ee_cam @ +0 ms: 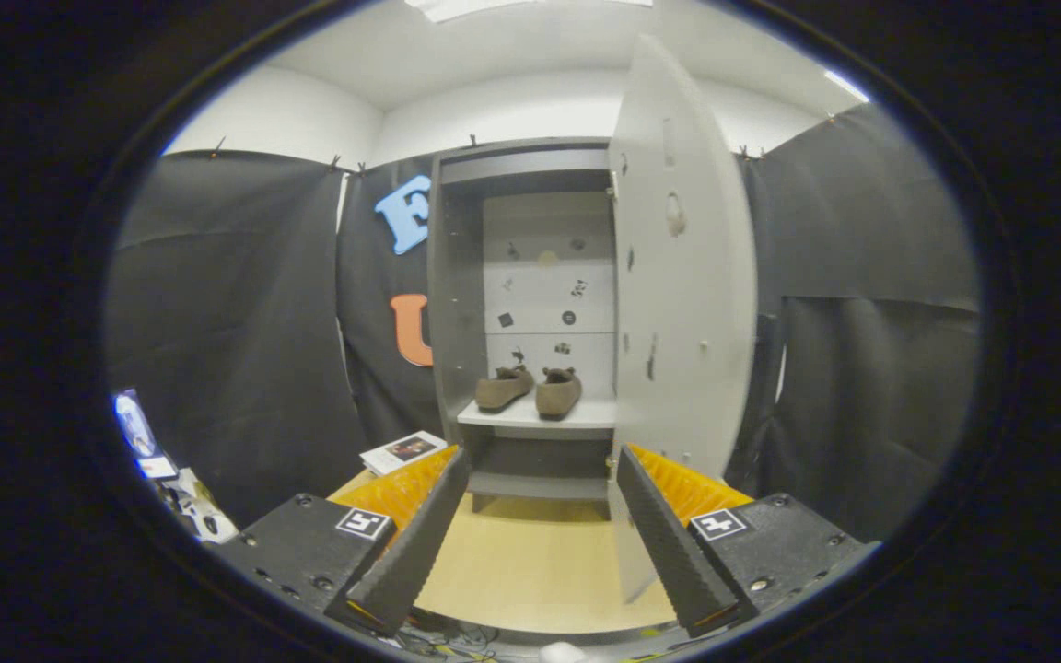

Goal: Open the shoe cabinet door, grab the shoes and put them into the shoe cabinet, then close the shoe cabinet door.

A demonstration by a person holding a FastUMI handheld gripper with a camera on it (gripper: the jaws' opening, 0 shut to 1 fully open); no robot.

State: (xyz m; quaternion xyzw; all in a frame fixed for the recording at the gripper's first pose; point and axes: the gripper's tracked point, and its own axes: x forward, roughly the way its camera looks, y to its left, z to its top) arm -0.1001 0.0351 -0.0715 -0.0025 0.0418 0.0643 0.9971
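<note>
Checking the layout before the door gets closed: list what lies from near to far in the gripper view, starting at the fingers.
Open gripper, nothing between its fingers → bare floor → booklet → shoe cabinet with its open door → pair of shoes on the cabinet shelf → cabinet back panel.

A pale shelf (530, 416) inside the shoe cabinet (457, 304) carries two brown shoes (530, 389) side by side (toes toward the near edge). A booklet (404, 451) lies on the wooden floor (530, 562) left of the cabinet.
</note>
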